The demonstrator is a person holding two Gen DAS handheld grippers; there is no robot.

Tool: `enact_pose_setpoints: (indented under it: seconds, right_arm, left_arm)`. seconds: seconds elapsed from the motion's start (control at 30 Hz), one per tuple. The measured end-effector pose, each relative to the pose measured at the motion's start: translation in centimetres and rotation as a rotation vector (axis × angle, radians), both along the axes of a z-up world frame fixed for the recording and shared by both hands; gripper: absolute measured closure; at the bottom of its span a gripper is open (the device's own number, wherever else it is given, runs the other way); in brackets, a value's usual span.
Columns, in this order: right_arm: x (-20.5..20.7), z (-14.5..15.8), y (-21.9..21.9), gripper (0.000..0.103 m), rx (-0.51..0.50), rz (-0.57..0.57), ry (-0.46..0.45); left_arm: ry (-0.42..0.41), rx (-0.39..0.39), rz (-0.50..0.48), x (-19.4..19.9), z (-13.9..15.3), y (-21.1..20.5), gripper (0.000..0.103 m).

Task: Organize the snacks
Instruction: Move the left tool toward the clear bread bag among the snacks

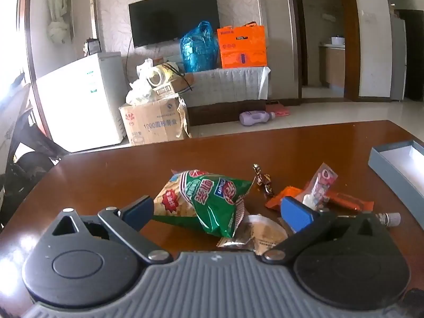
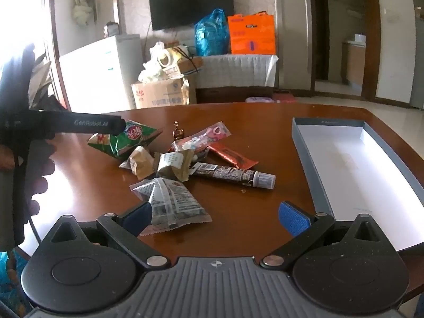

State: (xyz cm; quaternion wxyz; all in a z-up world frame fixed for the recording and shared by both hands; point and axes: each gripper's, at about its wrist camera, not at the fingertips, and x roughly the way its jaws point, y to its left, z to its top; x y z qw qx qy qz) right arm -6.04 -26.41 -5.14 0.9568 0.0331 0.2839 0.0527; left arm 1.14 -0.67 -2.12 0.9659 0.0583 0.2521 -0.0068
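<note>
Brown glossy wood table (image 2: 251, 116) with snack pile mid-left. Left gripper (image 1: 224, 213) jaws spread wide, hovering low with the green chip bag (image 1: 212, 198) between its blue pads (image 1: 298, 213), not clamped. Right gripper (image 2: 216, 218) jaws also wide, holding nothing; its left pad is just beside the clear printed packet (image 2: 172, 204). Pile also has tan wrapped snacks (image 2: 159, 163), pink candy pack (image 2: 204, 136), red bar (image 2: 233, 156), dark tube with grey cap (image 2: 233, 175). Grey-rimmed open box (image 2: 352, 169) sits right of the pile, white inside.
</note>
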Motion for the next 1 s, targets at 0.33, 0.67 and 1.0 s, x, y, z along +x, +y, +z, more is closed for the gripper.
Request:
enact_pose_setpoints:
  seconds: [0.33, 0.67, 1.0]
  right_arm:
    - [0.3, -0.4, 0.0, 0.000, -0.010, -0.004, 0.012]
    - [0.4, -0.5, 0.2, 0.000, -0.017, -0.001, 0.013]
    - [0.4, -0.4, 0.1, 0.000, -0.014, -0.001, 0.012]
  left_arm:
    - [-0.036, -0.019, 0.012, -0.6, 0.3, 0.8, 0.000]
    - [-0.049, -0.049, 0.015, -0.5, 0.8, 1.2, 0.000]
    - [-0.010, -0.037, -0.029, -0.3, 0.7, 0.9, 0.000]
